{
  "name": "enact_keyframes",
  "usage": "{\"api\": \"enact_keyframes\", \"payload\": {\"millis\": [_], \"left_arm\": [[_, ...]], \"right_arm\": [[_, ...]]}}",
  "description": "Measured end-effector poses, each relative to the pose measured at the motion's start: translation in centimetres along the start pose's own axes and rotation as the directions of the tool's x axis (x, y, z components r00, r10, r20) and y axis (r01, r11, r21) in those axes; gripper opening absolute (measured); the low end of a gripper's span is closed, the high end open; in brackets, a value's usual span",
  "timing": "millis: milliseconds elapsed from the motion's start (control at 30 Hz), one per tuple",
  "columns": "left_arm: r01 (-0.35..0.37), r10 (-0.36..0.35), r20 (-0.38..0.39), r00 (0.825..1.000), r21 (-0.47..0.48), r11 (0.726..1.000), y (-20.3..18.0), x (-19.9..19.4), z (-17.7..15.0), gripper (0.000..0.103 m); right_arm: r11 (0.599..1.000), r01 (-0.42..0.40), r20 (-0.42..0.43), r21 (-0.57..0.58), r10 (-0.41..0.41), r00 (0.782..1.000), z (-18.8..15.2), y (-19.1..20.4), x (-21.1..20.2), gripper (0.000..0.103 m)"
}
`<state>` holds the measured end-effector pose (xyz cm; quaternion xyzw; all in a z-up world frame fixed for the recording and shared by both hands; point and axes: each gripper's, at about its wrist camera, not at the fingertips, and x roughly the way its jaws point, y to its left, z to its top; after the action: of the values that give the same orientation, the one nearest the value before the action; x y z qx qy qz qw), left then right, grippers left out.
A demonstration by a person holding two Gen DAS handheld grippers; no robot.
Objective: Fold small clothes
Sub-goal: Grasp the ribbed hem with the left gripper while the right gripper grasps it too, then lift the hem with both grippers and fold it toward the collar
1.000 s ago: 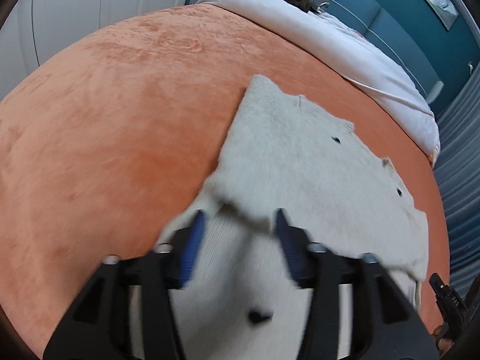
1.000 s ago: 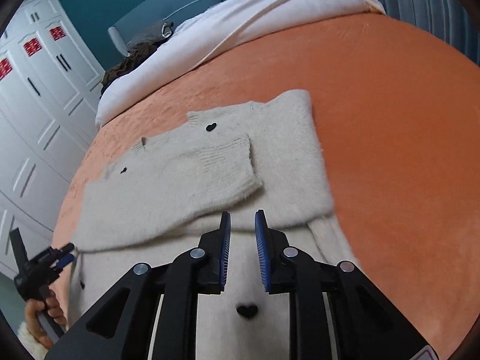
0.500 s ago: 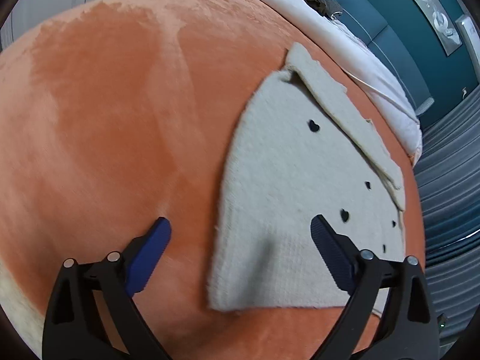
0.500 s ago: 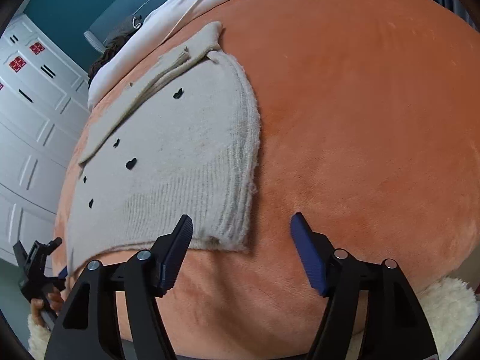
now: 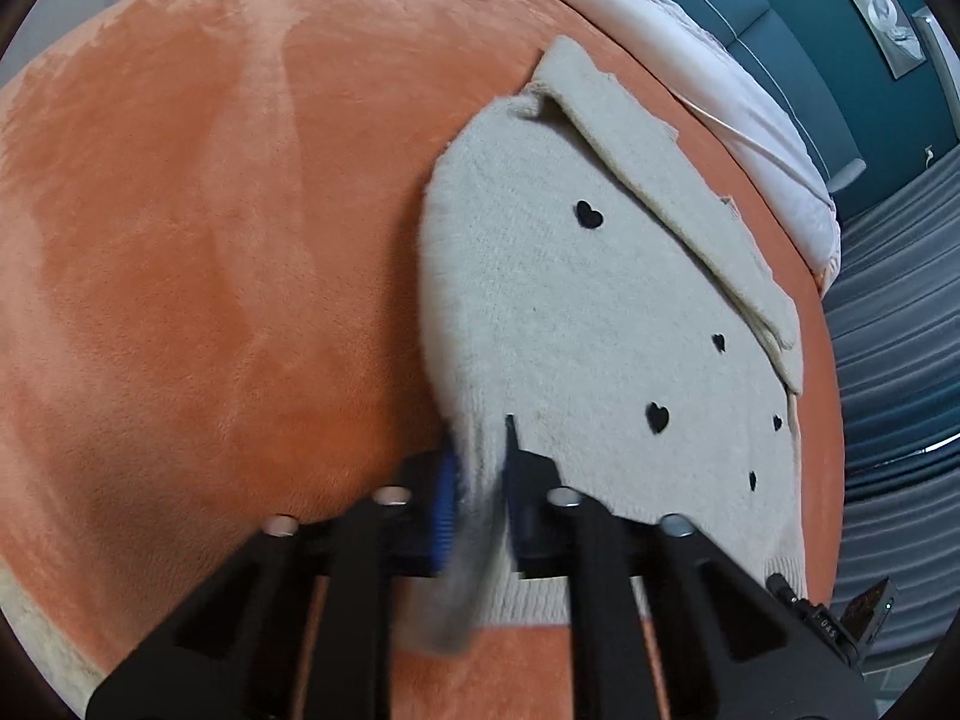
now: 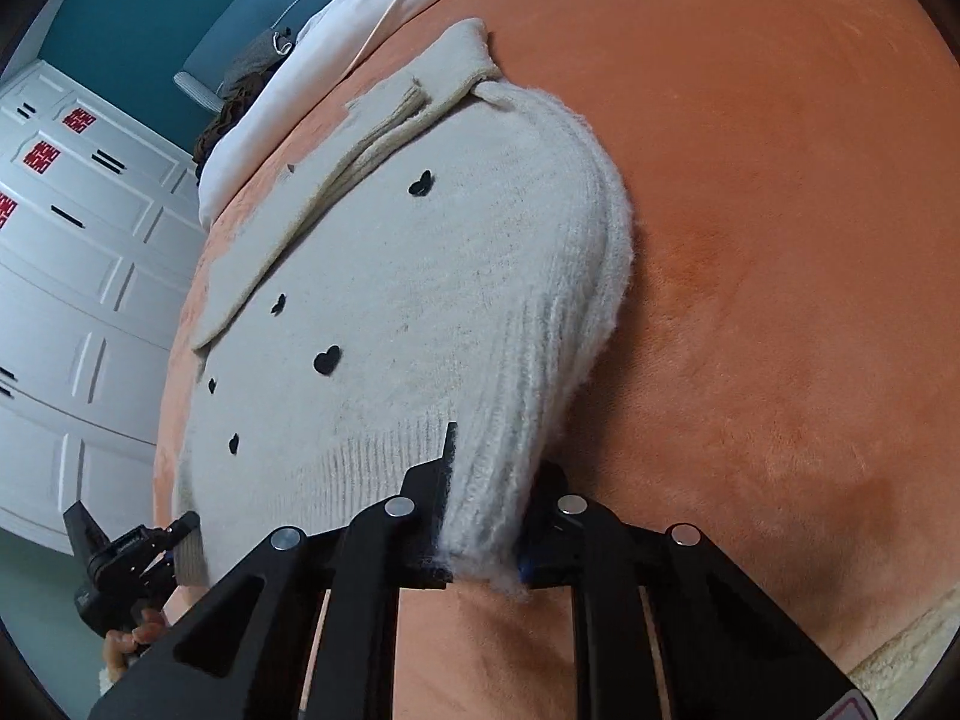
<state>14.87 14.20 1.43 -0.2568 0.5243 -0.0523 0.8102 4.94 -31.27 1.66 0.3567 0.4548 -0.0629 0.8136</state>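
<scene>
A cream knit sweater [image 5: 576, 312] with small black hearts lies on an orange blanket [image 5: 198, 252], its sleeves folded across the far end. My left gripper [image 5: 477, 480] is shut on the sweater's near left hem corner. In the right wrist view the same sweater [image 6: 420, 300] shows, and my right gripper [image 6: 486, 510] is shut on its near right hem corner, which is bunched and lifted a little. The left gripper also shows in the right wrist view [image 6: 120, 558] at the lower left.
The orange blanket [image 6: 780, 240] covers a bed. A white duvet [image 5: 690, 60] and dark clothes lie at the bed's far end. White wardrobe doors [image 6: 72, 276] stand to the left, grey curtains [image 5: 888, 360] to the right.
Both grippers were open half a second ago, on either side of the near hem corners. Now both have closed on the hem corners, and the right corner has lifted.
</scene>
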Motion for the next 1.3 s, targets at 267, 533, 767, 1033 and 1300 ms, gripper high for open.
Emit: {"api": "enact_keyframes", "payload": {"millis": [267, 533, 767, 1033, 1300], "left_arm": [[0.054, -0.056, 0.020, 0.998, 0.065, 0.996, 0.1, -5.9, -1.6, 0.007], [0.010, 0.022, -0.122, 0.992, 0.257, 0.966, 2.2, -11.9, -9.4, 0.007], [0.035, 0.034, -0.230, 0.973, 0.289, 0.957, 5.2, -19.7, -16.7, 0.007], [0.095, -0.104, 0.007, 0.995, 0.353, 0.931, -1.4, -20.3, -7.9, 0.007], [-0.052, 0.021, 0.135, 0.991, 0.232, 0.971, -3.2, -7.9, 0.6, 0.021]], "right_arm": [[0.987, -0.011, 0.076, -0.161, 0.024, 0.997, -1.3, 1.3, -6.4, 0.009], [0.922, 0.045, -0.127, -0.385, -0.101, 0.987, -7.7, -0.4, -12.0, 0.009], [0.890, -0.083, -0.381, -0.449, -0.106, 0.918, -16.8, -1.6, -19.1, 0.009], [0.874, -0.150, -0.095, -0.462, 0.119, 0.988, -8.0, 2.8, -21.7, 0.009], [0.978, 0.026, 0.201, -0.208, 0.017, 0.979, 0.5, 3.2, -9.5, 0.030]]}}
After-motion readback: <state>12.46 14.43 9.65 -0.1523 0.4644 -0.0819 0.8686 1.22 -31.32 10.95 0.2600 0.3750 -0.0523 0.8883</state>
